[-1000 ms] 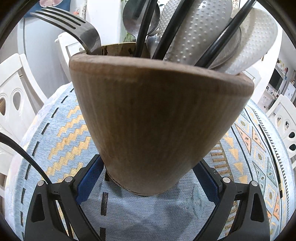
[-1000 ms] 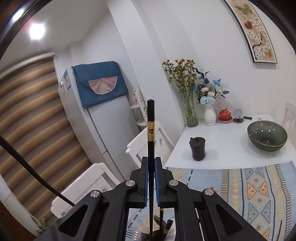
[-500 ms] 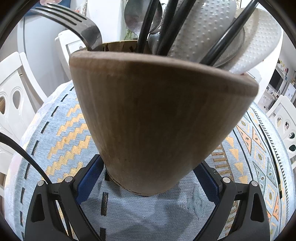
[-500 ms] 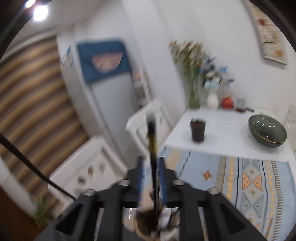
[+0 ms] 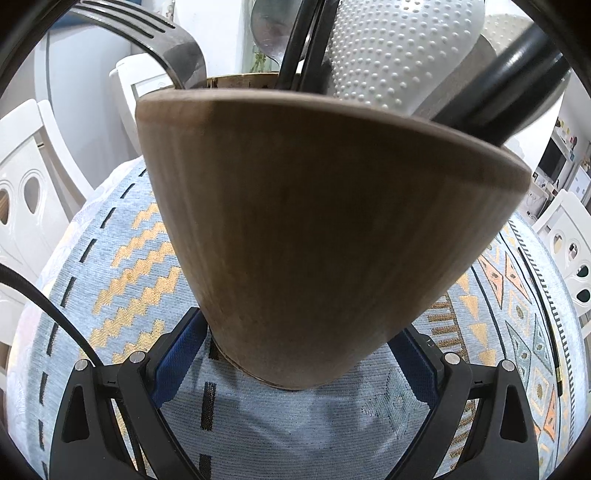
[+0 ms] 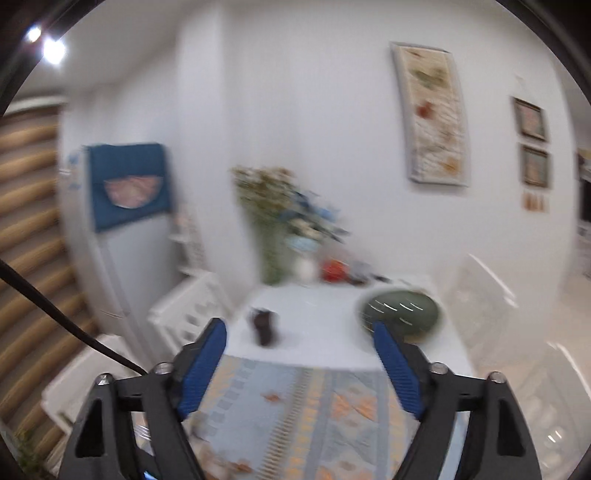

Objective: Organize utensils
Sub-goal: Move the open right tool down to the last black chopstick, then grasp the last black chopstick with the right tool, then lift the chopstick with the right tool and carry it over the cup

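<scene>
A brown wooden utensil holder fills the left wrist view, leaning to the right on the patterned blue tablecloth. My left gripper is shut on its base, with a blue pad on each side. From the holder rise a steel fork, a metal spoon, two black chopsticks, a white dotted ladle and a thick black handle. My right gripper is open above the table. Its jaws have just been opening, and nothing is between them. That view is blurred.
At the table's far end stand a green bowl, a small dark jar and vases of flowers. White chairs stand around the table, one to the right. A fridge with a blue cover stands at the left.
The right gripper let go of the black chopstick, opened wide and swung up and to the right. A second chopstick now stands in the holder. The holder leans further right.
</scene>
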